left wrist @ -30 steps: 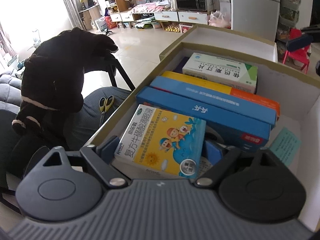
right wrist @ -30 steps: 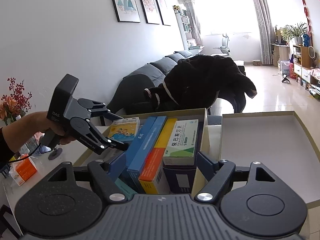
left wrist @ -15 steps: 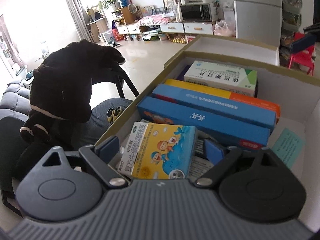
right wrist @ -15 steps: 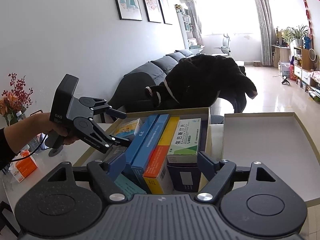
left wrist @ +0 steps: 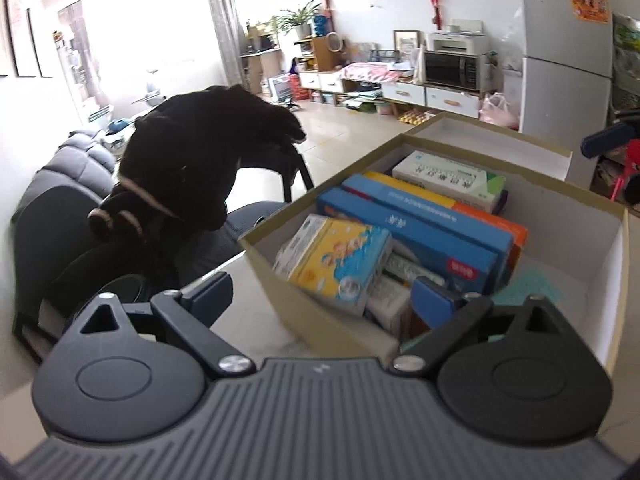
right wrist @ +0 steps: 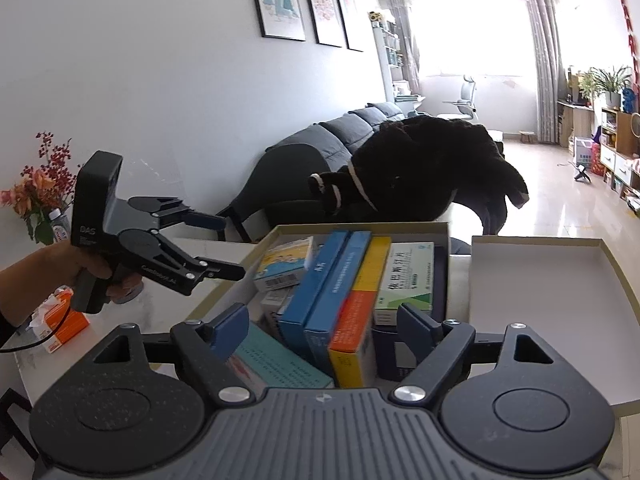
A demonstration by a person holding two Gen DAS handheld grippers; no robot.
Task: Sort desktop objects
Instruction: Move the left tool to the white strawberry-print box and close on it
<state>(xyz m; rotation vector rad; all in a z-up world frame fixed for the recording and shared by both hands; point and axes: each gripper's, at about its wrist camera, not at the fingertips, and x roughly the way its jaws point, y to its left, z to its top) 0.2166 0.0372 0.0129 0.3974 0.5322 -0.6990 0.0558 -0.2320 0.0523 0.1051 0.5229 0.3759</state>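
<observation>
An open cardboard box holds several medicine cartons on edge: two long blue ones, a yellow-orange one and a green-white one. A yellow cartoon carton leans at its left end, free of any grip. My left gripper, held by a hand, hangs just outside the box's left wall. Its jaws are opening and nothing is between them. My right gripper hovers at the box's near end, jaws opening slightly, pressing nothing.
The box's lid lies upturned beside it. A teal carton lies flat in the near corner. An orange carton and a flower vase stand on the table at the left. A black coat drapes a chair behind.
My left gripper has let go of the yellow cartoon carton, backed out over the box's left wall and spread its jaws wider. The carton now leans inside. My right gripper has barely shifted.
</observation>
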